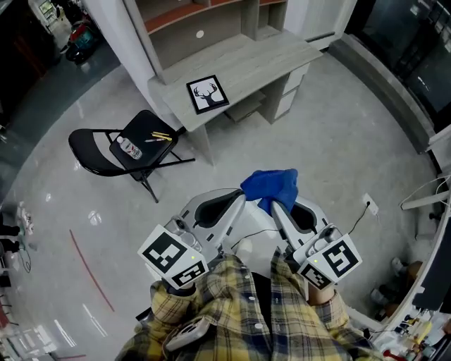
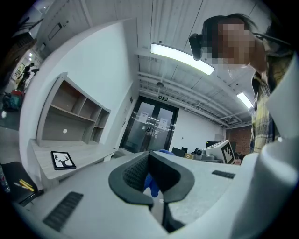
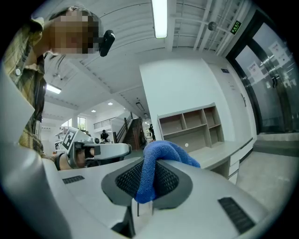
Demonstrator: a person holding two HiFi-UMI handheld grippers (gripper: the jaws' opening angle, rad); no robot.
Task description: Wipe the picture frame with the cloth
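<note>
A black picture frame [image 1: 207, 94] with a deer print lies flat on the grey desk [image 1: 261, 60], far ahead of both grippers; the frame [image 2: 62, 160] also shows small at the left in the left gripper view. My right gripper [image 1: 276, 206] is shut on a blue cloth [image 1: 271, 186], which bunches over its jaws [image 3: 158, 164]. My left gripper [image 1: 242, 200] is shut with nothing held; its tip sits beside the cloth, and a bit of blue [image 2: 152, 184] shows beyond its jaws. Both grippers are held close to my body, pointing roughly level.
A black folding chair [image 1: 127, 148] stands left of the desk, with a bottle [image 1: 130, 149] and yellow pens [image 1: 161, 136] on its seat. A shelf unit [image 1: 197, 21] rises behind the desk. Grey floor lies between me and the desk. Clutter sits at the right edge.
</note>
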